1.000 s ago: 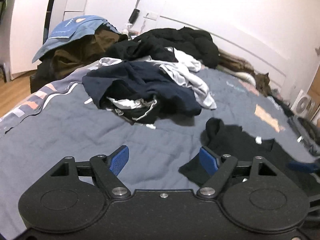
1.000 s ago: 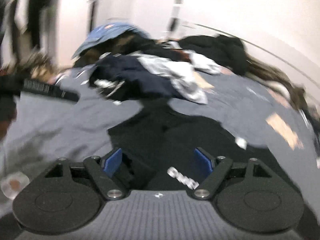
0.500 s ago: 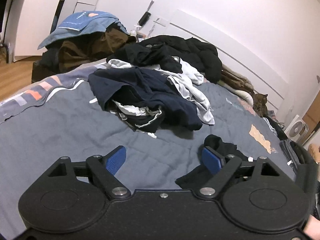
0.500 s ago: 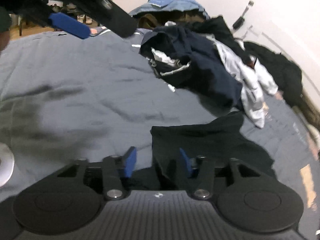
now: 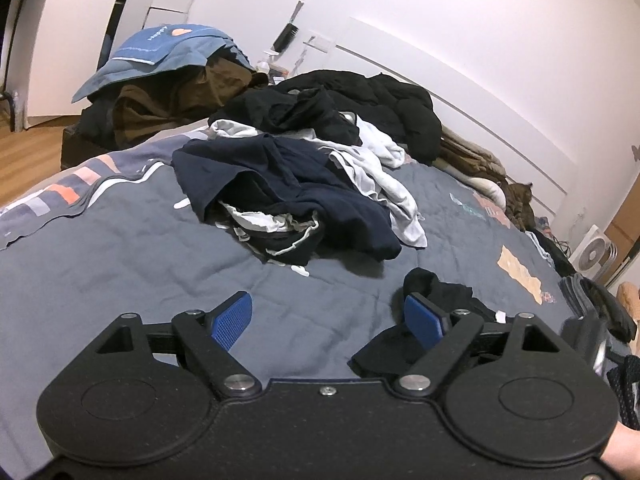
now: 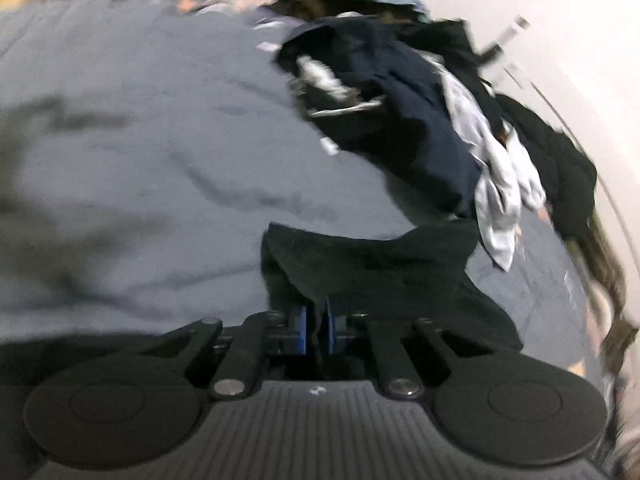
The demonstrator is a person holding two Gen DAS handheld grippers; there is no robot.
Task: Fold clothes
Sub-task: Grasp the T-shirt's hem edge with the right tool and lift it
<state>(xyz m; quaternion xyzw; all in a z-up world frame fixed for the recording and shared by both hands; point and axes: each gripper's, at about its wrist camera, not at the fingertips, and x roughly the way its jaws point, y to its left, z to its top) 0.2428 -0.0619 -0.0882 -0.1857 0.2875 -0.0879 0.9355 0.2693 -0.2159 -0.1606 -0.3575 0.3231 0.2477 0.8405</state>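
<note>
We hold our left gripper [image 5: 328,316] low and tilted down, jaws spread wide w/ nothing between the blue pads [image 5: 232,316]. Our right gripper [image 6: 316,330] points steeper down; its jaws have just been closing and now pinch a fold of black garment [image 6: 380,268]. Part of a hand [image 5: 618,454] shows at the left wrist view's lower right edge.

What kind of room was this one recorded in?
Most likely a bedroom: a bed with a grey quilt, a heap of unfolded clothes on it, and a headboard panel along the wall.
</note>
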